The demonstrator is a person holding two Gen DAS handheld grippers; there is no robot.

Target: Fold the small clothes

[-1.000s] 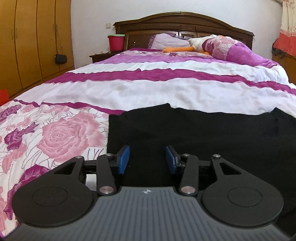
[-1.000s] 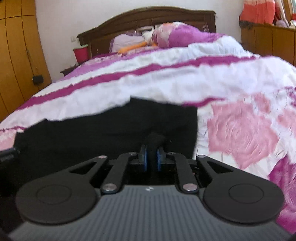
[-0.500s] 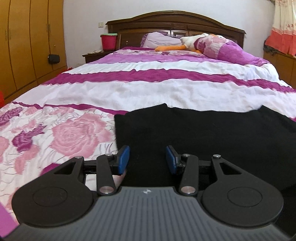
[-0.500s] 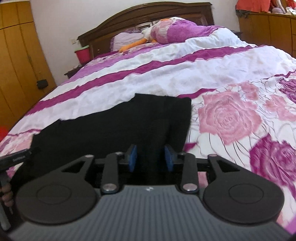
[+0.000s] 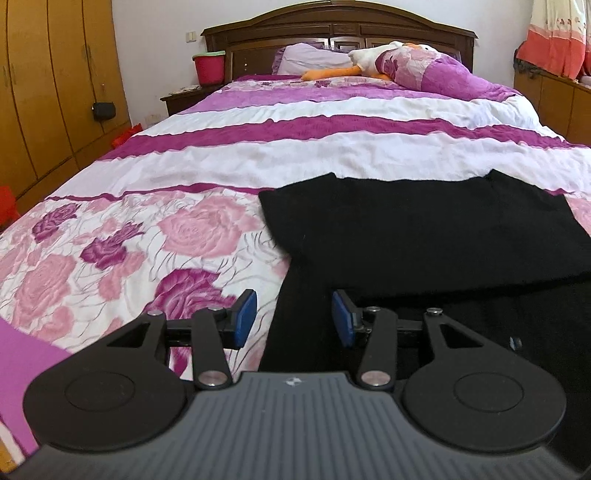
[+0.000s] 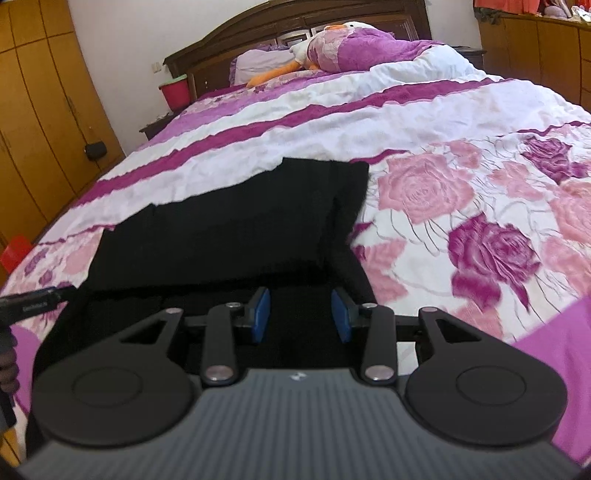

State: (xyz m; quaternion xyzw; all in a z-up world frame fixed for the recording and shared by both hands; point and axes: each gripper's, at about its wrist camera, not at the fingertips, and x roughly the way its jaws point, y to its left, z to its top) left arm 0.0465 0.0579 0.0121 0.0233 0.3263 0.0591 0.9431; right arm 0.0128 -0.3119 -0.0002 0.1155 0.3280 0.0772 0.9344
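Across the lower middle of both views we see a black garment [image 5: 424,236] lying folded on a bedspread [image 5: 332,155] with pink and purple roses and magenta stripes. From the left wrist camera, our left gripper [image 5: 294,317] sits at the bottom centre with its blue pads [image 5: 245,317] standing apart; the left edge of the cloth runs between them, but neither pad presses on it, so nothing is held. From the right wrist camera, our right gripper [image 6: 301,314] is likewise open, its pads hovering over the near right part of the garment [image 6: 229,221] without pinching it. The top layer ends in a straight edge just beyond both sets of fingers. At the far left edge of the right view, part of the other tool [image 6: 29,301] shows. Toward the top of the frames we see a dark wooden headboard [image 5: 332,26], a pillow, a stuffed toy [image 5: 365,55], a red bucket [image 5: 209,68], and wooden wardrobes [image 5: 48,85] at upper left.
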